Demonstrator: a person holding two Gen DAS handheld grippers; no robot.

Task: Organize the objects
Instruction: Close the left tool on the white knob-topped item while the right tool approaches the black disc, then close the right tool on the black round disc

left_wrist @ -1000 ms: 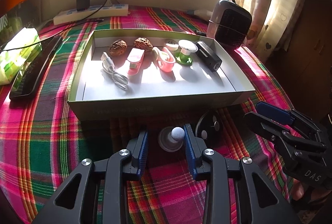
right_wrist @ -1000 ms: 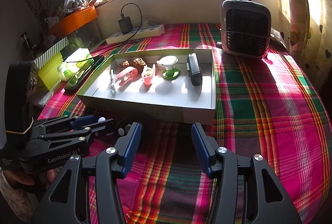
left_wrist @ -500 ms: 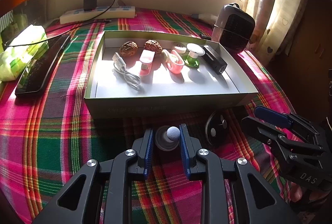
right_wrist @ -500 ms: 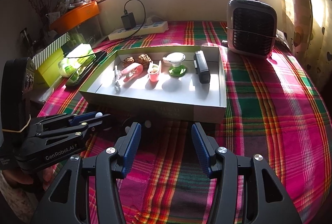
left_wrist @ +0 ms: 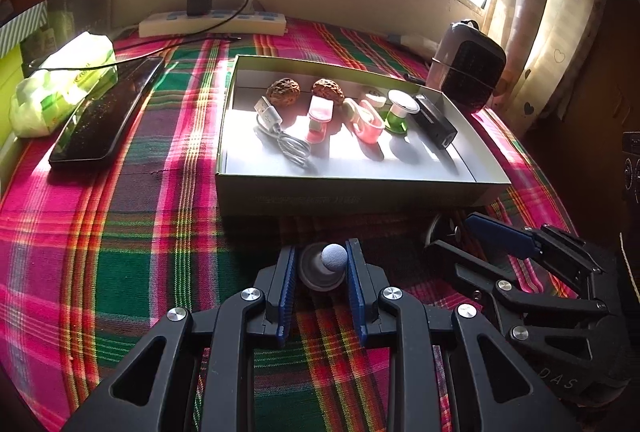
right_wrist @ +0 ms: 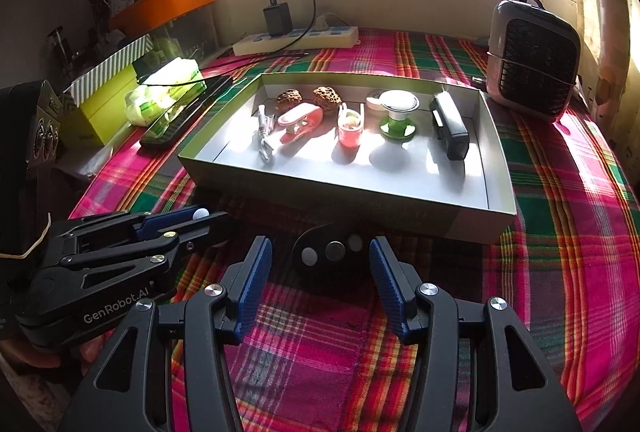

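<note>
Small knob-topped gadget (left_wrist: 325, 266) on plaid bench, just short of tray (left_wrist: 360, 197), pinched by left gripper (left_wrist: 321, 272) fingers, probably headed into row inside. Right gripper (right_wrist: 320, 264) fingers spread, straddling black disc (right_wrist: 330, 252), lined up to grab.

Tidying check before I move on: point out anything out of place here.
Two things sit outside the grey cardboard box, on the plaid cloth: a small grey knob with a white ball top, clamped by the left gripper, and a black oval disc with silver buttons.
</note>
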